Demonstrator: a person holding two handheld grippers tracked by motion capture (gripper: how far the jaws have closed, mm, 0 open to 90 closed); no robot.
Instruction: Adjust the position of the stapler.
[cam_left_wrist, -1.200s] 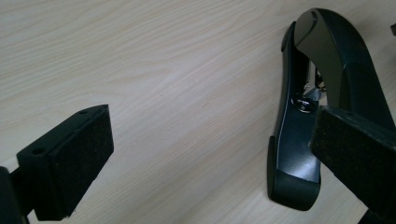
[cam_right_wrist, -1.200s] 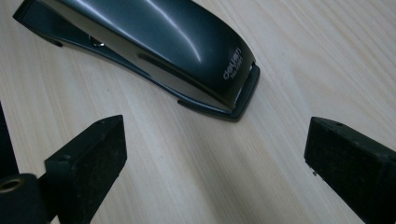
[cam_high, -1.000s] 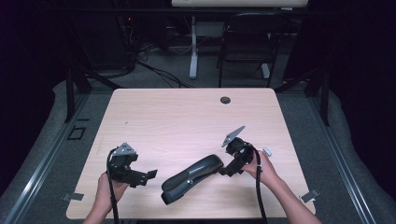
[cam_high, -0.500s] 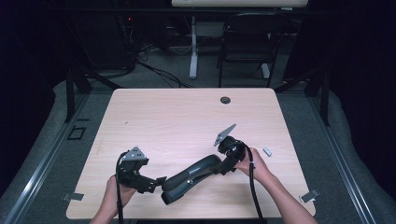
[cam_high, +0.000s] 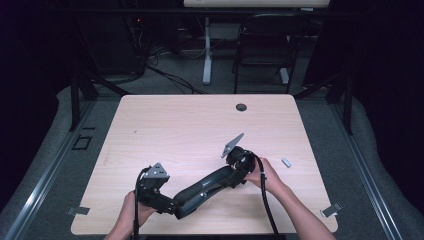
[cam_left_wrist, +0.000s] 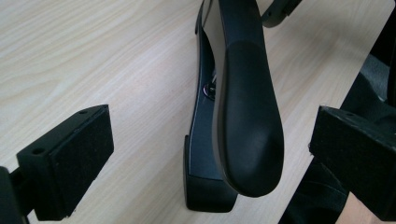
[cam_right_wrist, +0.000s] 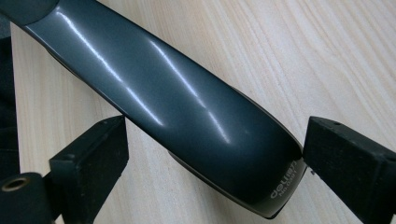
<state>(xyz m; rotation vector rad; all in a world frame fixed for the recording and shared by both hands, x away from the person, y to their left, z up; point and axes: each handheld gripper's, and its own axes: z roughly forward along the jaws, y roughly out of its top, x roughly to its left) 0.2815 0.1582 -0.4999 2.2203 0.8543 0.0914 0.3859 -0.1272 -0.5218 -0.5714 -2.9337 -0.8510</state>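
Left to right.

Left gripper (cam_high: 169, 206): we have the jaws apart, straddling the near end of the stapler (cam_high: 202, 191). In the left gripper view the stapler (cam_left_wrist: 233, 107) sits between the pads, nearer the right one, neither touching as far as we can tell. Risks here:
- Rounded, smooth top arm. If we close high on it, the pads likely ride off the curve and the end pops out.
- That end sits off-centre in the gap. We think the right pad lands first and shoves the stapler sideways before the left pad bites.
- This end lies near the table (cam_high: 165, 130) edge beside the gripper; a hard shove could push it toward the drop.

Right gripper (cam_high: 239, 172): jaws apart too, around the far end. In the right gripper view the stapler (cam_right_wrist: 187, 116) crosses the gap at a slant; the right pad sits at the branded tip, looks like contact, though we cannot tell for sure; the left pad stands clear. Risks:
- Slanted body between flat pads means a corner grip, so we expect twist or slip on closing.
- Glossy shell, low friction.
- If both grippers close and lift unevenly, the hinge may let the top arm swing open.

The stapler: long, dark grey, glossy top with bright streaks, black base plate under it, small pale lettering at the tip, hinge hardware visible in the gap between arm and base. It lies flat, diagonal, spanning from the left gripper to the right one.

A small grey part (cam_high: 286, 162) lies right of the right gripper, apart from it.
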